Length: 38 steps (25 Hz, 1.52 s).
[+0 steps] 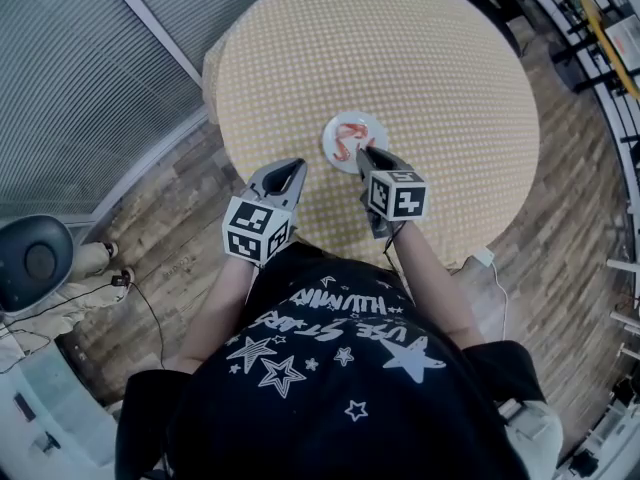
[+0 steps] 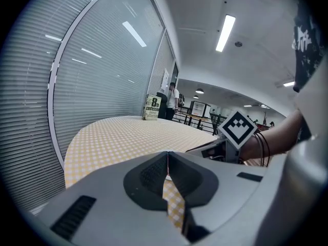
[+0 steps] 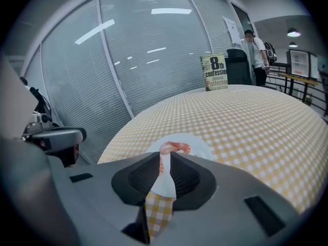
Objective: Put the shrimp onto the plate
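Shrimp (image 1: 347, 138) lies on the white plate (image 1: 368, 125) on the round checked worktop (image 1: 420, 68). Right tongs (image 3: 165, 156) are a narrow slit apart, empty, tips at the plate's near rim. Left tongs (image 2: 167, 154) are closed tip to tip, empty, near the plate's left

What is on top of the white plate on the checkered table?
One pink shrimp lies curled on the plate. The right claw reaches over the plate's near edge and covers that part in the head view. Nothing else shows on the plate.
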### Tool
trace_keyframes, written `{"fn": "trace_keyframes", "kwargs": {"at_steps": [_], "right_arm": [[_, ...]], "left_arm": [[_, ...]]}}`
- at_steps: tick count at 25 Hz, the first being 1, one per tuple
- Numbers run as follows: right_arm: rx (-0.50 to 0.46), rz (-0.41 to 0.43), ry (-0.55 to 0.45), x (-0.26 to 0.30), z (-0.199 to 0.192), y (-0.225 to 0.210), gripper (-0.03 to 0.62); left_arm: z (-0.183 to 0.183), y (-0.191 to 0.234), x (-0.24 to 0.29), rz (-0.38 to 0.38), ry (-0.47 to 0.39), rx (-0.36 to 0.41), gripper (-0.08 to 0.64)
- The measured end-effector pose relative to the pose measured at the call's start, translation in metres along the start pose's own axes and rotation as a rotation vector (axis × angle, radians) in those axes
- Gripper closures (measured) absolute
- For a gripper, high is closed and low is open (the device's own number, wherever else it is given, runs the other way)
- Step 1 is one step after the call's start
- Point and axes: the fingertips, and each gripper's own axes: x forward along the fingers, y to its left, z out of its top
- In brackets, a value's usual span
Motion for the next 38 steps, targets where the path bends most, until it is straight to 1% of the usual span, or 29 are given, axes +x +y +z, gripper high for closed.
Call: {"fn": "trace_keyframes", "kwargs": {"at_steps": [3, 6, 10, 17, 22, 27, 32, 35, 38], "right_arm": [[0.036, -0.019, -0.027, -0.014, 0.002, -0.012, 0.526], [0.073, -0.028, -0.044, -0.031, -0.004, -0.02, 0.526], [0.075, -0.022, -0.061, -0.052, -0.01, -0.025, 0.526], [0.078, 0.035, -0.109, -0.097, -0.025, -0.031, 0.528], [0.057, 0.087, -0.175, -0.144, -0.03, -0.034, 0.526], [0.024, 0.126, -0.216, -0.189, -0.039, -0.042, 0.528], [0.023, 0.166, -0.21, -0.22, -0.068, -0.051, 0.528], [0.021, 0.194, -0.196, -0.237, -0.087, -0.055, 0.528], [0.004, 0.23, -0.199, -0.254, -0.1, -0.056, 0.528]], "left_arm": [[0.001, -0.008, -0.003, 0.003, -0.004, 0.001, 0.551], [-0.002, -0.02, -0.006, 0.007, -0.003, -0.008, 0.551], [-0.006, -0.037, -0.008, 0.012, 0.004, -0.004, 0.551], [-0.006, -0.08, -0.009, 0.024, -0.002, 0.02, 0.551], [-0.006, -0.121, -0.014, 0.032, -0.011, 0.034, 0.551], [-0.015, -0.162, -0.019, 0.054, -0.015, 0.021, 0.551], [-0.025, -0.206, -0.029, 0.081, -0.033, 0.034, 0.551], [-0.028, -0.228, -0.039, 0.118, -0.051, 0.069, 0.551], [-0.033, -0.245, -0.05, 0.16, -0.064, 0.063, 0.551]]}}
